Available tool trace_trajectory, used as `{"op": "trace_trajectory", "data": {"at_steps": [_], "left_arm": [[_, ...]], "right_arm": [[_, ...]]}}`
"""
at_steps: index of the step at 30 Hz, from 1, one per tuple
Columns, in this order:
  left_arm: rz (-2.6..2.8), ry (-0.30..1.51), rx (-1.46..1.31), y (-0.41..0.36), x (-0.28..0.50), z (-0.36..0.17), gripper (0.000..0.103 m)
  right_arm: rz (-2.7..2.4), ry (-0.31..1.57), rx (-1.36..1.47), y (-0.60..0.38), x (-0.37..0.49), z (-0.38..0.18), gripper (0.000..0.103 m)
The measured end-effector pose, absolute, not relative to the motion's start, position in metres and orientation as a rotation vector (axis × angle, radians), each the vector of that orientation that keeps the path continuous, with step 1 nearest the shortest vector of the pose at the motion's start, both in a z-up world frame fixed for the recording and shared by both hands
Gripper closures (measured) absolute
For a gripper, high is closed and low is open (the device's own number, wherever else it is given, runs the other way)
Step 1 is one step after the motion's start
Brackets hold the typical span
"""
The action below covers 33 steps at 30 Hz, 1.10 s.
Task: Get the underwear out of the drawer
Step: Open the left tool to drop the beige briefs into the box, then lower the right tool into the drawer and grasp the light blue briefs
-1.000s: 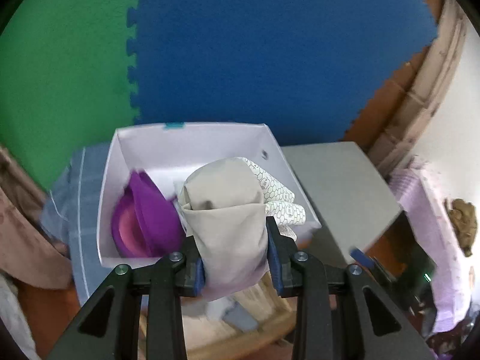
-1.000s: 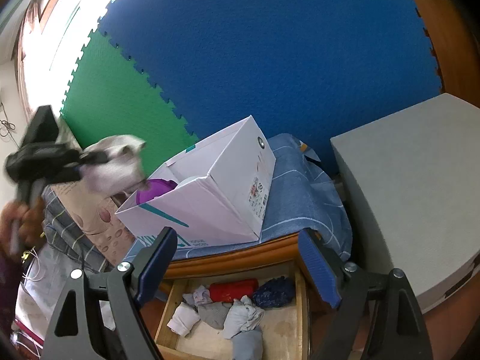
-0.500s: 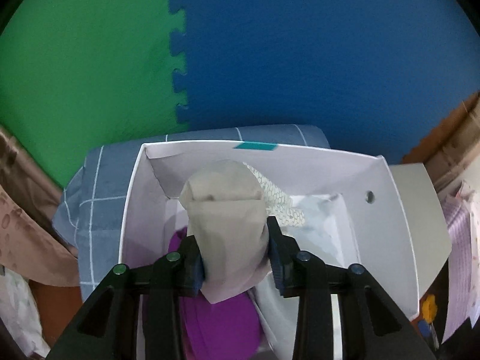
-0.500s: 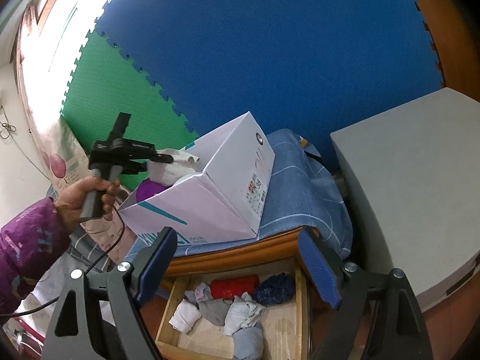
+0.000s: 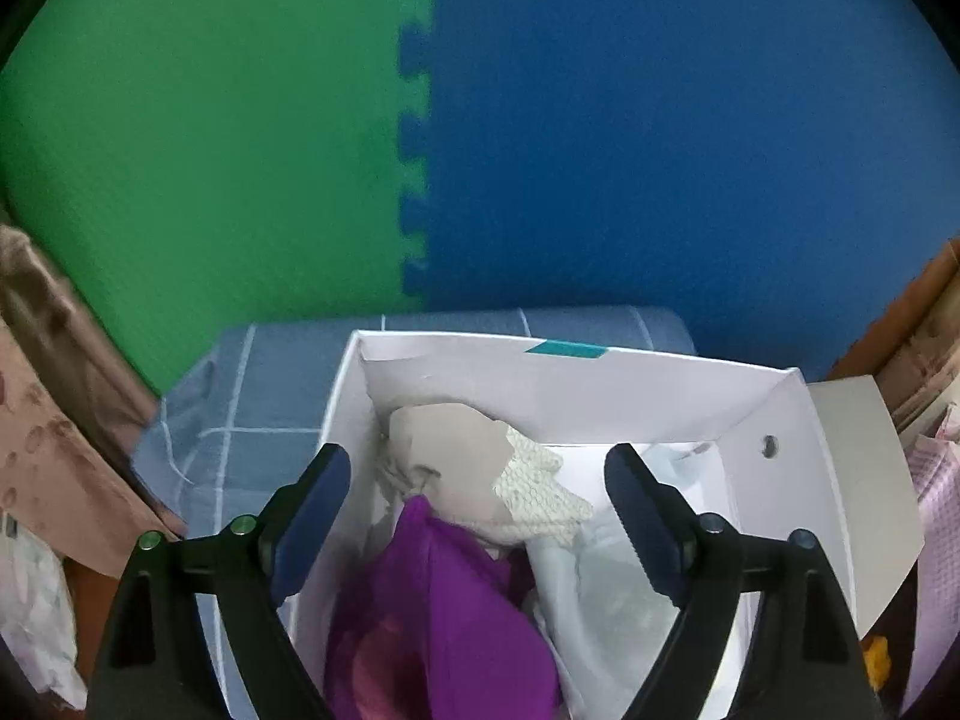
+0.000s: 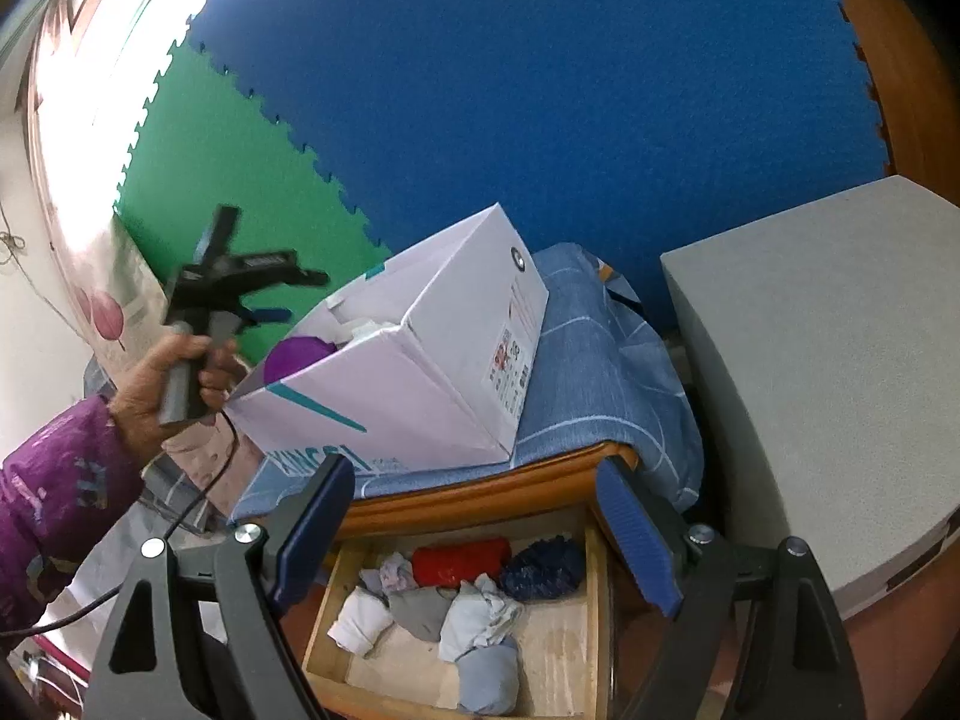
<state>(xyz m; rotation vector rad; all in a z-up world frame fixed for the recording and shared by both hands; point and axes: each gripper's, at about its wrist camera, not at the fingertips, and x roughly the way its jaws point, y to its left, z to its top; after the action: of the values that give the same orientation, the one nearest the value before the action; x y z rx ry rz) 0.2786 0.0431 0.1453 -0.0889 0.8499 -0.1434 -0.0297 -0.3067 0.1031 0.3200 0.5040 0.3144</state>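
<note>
The left tongs (image 5: 477,483) point steeply down into a white cardboard box (image 5: 798,420). Their jaws are opening, and no pad presses on anything. Beyond and between them, a beige underwear bundle (image 5: 456,450) lies loose inside the box, against its far wall. It rests partly on a purple garment (image 5: 438,612), with a white honeycomb-patterned piece (image 5: 540,492) just beside it. In the right wrist view, a hand (image 6: 171,378) in a purple patterned sleeve (image 6: 54,498) grips the handle of these tongs above the box's left end.

The right tongs (image 6: 474,522) are tilted gently down, their jaws wide apart and empty, above an open wooden drawer (image 6: 324,648). In the drawer lie a red roll (image 6: 459,561), a dark blue bundle (image 6: 543,567), a grey piece (image 6: 420,609), 2 white bundles (image 6: 360,621) and a light blue roll (image 6: 489,681).

The box stands on a blue checked cloth (image 6: 600,384) covering the surface over the drawer.
</note>
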Motion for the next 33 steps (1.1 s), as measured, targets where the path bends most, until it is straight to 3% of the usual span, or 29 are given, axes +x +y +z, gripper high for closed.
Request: {"op": "trace_trajectory", "data": {"at_steps": [2,5,9,14,17,23,33], "left_arm": [[-0.169,0.78,-0.074,0.045,0.25,0.159,0.016],[-0.189,0.687,-0.033,0.049,0.195,0.171,0.001],[-0.256,0.619,-0.01,0.066,0.12,0.157,0.001],[-0.328,0.704,-0.037,0.092,0.056,0.098,0.001],[-0.359,0.797,-0.074,0.104,0.042,0.056,0.001],[-0.364,0.873,-0.194,0.113,0.035,0.008,0.001],[-0.35,0.916,-0.138,0.107,0.042,-0.005,0.001]], "right_arm": [[0.335,0.527,0.3,-0.3,-0.029,0.101,0.018],[0.389,0.602,0.24,-0.282,-0.024,0.095,0.018],[0.449,0.773,0.104,-0.241,-0.01,0.073,0.018],[0.441,1.142,-0.021,-0.19,0.029,0.0,0.018],[0.372,1.334,-0.137,-0.168,0.044,-0.052,0.018],[0.296,1.434,-0.259,-0.147,0.062,-0.096,0.018],[0.252,1.611,-0.392,-0.117,0.077,-0.15,0.018]]}}
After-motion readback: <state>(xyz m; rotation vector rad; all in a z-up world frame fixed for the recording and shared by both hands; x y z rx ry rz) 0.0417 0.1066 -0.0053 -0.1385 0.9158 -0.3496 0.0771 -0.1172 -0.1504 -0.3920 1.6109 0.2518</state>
